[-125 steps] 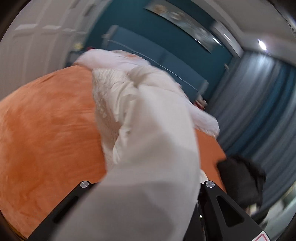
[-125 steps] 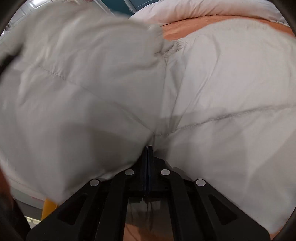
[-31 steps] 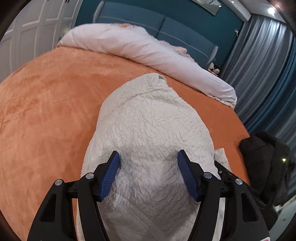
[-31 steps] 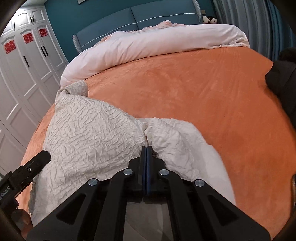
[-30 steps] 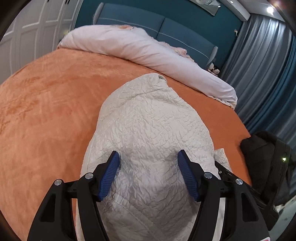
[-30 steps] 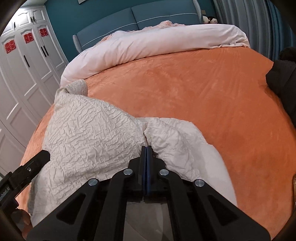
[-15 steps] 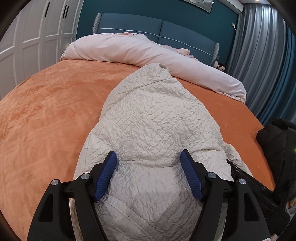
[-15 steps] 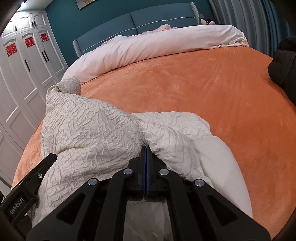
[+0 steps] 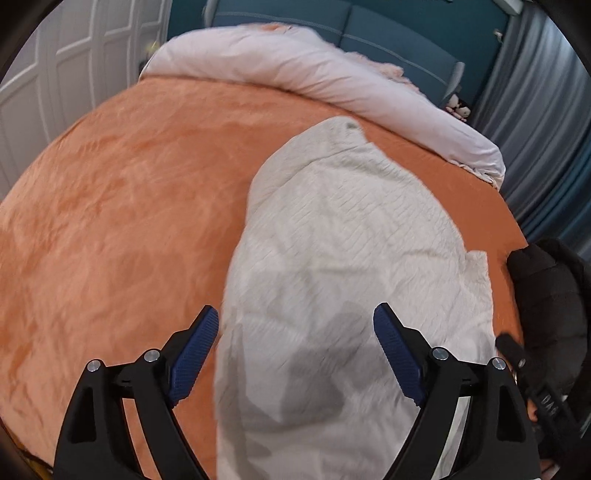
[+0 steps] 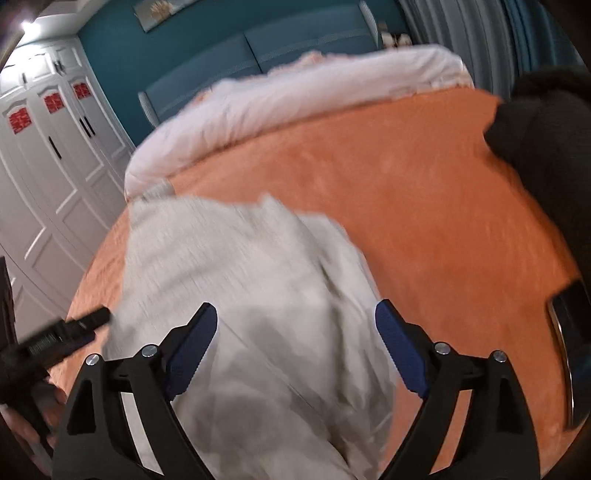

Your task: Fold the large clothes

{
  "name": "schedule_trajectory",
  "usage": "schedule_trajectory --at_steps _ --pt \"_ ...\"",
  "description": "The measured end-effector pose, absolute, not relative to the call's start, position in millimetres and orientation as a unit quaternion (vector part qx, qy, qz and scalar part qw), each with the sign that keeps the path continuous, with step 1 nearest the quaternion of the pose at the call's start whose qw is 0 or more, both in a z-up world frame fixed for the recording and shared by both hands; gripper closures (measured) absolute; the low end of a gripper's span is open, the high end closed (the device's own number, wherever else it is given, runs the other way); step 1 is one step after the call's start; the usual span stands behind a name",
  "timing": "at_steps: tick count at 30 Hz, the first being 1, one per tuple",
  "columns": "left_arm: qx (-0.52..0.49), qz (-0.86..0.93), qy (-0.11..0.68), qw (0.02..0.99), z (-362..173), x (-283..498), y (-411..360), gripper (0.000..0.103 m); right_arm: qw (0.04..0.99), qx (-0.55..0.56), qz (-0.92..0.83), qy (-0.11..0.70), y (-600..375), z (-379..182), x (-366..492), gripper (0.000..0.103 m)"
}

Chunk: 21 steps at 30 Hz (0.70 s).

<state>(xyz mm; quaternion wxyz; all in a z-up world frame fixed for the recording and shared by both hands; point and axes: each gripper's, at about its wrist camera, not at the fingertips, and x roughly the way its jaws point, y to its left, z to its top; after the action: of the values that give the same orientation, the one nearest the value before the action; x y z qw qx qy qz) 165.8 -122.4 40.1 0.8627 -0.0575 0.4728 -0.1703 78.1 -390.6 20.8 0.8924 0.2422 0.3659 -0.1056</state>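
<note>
Newly spread tools [image 10: 295, 347] above jacket [image 9: 343, 266]

the padded garment [image 9: 343, 236] lies on the bedspread [image 9: 122, 206], the duvet [image 9: 314, 70] behind it, a dark bundle [image 9: 546, 291] right.

Both cams ride on the handheld claws and look forward and down along the fingers, so each view has its own two black fingers at the bottom edge. The left wrist view sits close above the cream quilted jacket [image 9: 343, 258] on the orange bed [image 9: 129, 221], facing the blue headboard [image 9: 369, 33], with the white wardrobe doors [image 9: 74, 55] to the left of it and grey curtains [image 9: 535, 110] to the right. The right wrist view hangs just as near over the same jacket [image 10: 240, 277], also facing the headboard [image 10: 295, 44]. They share the jacket, the bedspread, the rolled white duvet [image 9: 314, 74] in front of the headboard, and the black garment [image 10: 546, 147] on the bed's right side. Each view catches the other claw at its edge.
</note>
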Motion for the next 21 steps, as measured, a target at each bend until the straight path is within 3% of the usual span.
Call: schedule_trajectory --at_steps 3,8,10,18,19,20,21 --pt "-0.066 -0.174 0.488 0.853 35 164 -114 0.019 0.873 0.277 -0.098 0.390 -397 1 75 0.016" --pt "-0.089 -0.189 0.514 0.832 18 168 -110 0.014 0.850 0.337 -0.064 0.400 -406 -25 85 0.005" --pt "-0.112 -0.197 0.525 0.821 7 176 -104 0.005 0.841 0.357 -0.048 0.405 -411 -35 91 0.005" --pt "-0.243 -0.286 0.554 0.743 -37 203 -84 0.005 0.800 0.438 0.042 0.408 -420 -62 118 0.005" --pt "-0.244 -0.291 0.553 0.741 -34 203 -86 0.009 0.798 0.441 0.056 0.406 -418 -60 122 0.016" --pt "-0.239 -0.295 0.547 0.746 -29 203 -87 0.013 0.800 0.441 0.068 0.401 -416 -56 122 0.040" --pt "-0.229 -0.300 0.539 0.753 -23 201 -89 0.020 0.802 0.445 0.088 0.389 -411 -48 123 0.054"
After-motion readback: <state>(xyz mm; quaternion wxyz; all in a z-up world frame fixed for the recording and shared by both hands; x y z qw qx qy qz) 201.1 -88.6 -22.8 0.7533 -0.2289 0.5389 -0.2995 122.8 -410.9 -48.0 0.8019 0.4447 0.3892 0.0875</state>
